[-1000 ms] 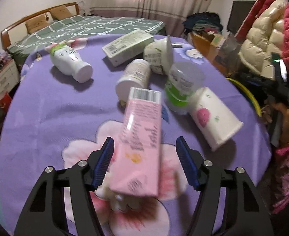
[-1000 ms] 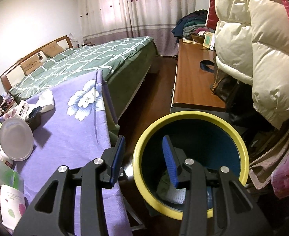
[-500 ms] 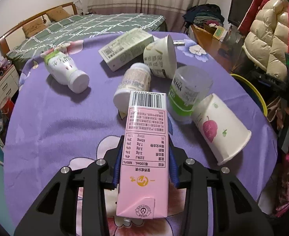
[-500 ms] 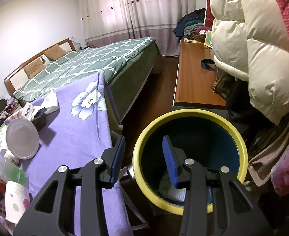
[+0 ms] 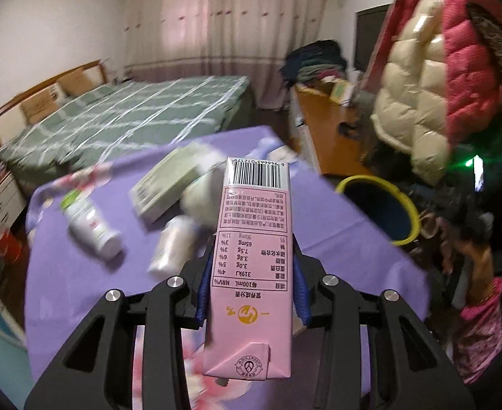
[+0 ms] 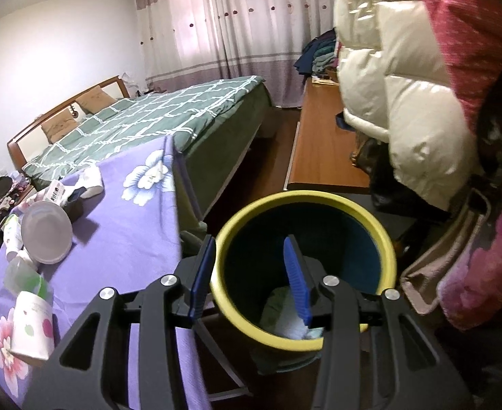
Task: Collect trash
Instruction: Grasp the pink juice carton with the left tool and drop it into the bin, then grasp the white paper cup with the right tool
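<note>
The left gripper [image 5: 252, 287] is pinching a pink carton [image 5: 252, 273] above the purple table [image 5: 80, 273], while the right gripper [image 6: 249, 276] is opening, straddling the rim of the yellow-rimmed bin [image 6: 384, 239].

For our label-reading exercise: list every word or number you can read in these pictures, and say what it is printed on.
"每100mL", "NRV%", "319kJ": upside-down nutrition table on the pink carton in the left claw.
Barcode digits on that carton: too small to read surely.
Print on the green box and white bottle: blurred, unreadable.
</note>
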`<state>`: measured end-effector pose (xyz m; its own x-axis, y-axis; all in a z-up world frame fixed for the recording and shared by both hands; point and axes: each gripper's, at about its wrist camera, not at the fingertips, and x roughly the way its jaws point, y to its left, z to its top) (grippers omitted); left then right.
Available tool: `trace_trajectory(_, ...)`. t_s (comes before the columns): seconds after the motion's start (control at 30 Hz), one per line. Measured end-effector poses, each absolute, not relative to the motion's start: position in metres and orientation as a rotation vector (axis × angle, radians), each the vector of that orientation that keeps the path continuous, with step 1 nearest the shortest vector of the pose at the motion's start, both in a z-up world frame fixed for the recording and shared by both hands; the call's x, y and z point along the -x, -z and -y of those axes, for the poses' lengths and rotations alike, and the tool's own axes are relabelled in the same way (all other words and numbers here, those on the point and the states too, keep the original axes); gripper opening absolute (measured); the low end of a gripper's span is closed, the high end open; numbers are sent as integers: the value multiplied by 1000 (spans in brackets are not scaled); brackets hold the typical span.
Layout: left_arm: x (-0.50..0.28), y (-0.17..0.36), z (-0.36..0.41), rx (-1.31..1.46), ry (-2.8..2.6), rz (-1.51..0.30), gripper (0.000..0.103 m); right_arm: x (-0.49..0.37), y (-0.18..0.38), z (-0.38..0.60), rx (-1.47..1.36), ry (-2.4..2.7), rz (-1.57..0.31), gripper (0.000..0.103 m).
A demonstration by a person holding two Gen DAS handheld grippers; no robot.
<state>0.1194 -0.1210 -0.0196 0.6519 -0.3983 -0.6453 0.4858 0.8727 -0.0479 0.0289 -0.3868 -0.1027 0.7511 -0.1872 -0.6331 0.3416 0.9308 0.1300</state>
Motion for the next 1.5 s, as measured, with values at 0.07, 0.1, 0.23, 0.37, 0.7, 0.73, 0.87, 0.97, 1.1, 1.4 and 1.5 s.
trace_trajectory(0.07,-123,15,145,-133,559,-699,38,-22,103,393,-246,302,-661,41)
trace_trajectory(0.1,-126,14,156,-131,582,-703,38,-17,103,397,-244,307,-661,41)
trace_trajectory(0.23,-140,17,212,-134,686,-738,38,-4,105,411,-235,343,-659,42)
trace_trajectory(0.37,-158,29,274,-152,765,-775,38,6,108,429,-247,373,-654,43)
trace_trajectory(0.7,-206,78,400,-183,814,-872,38,13,117,461,-280,393,-660,43)
trace_trajectory(0.73,-209,81,406,-183,811,-877,39,13,119,463,-283,394,-663,44)
trace_trajectory(0.87,-220,97,438,-192,797,-901,39,9,125,470,-293,398,-677,44)
trace_trajectory(0.97,-226,102,445,-186,762,-901,67,10,129,473,-304,399,-680,46)
trace_trajectory(1.1,-216,87,435,-186,735,-820,79,11,130,472,-309,391,-679,47)
trace_trajectory(1.4,-182,28,334,-108,661,-667,92,-5,129,437,-288,302,-701,47)
trace_trajectory(1.5,-175,17,284,-95,583,-623,93,-15,127,414,-273,256,-712,47)
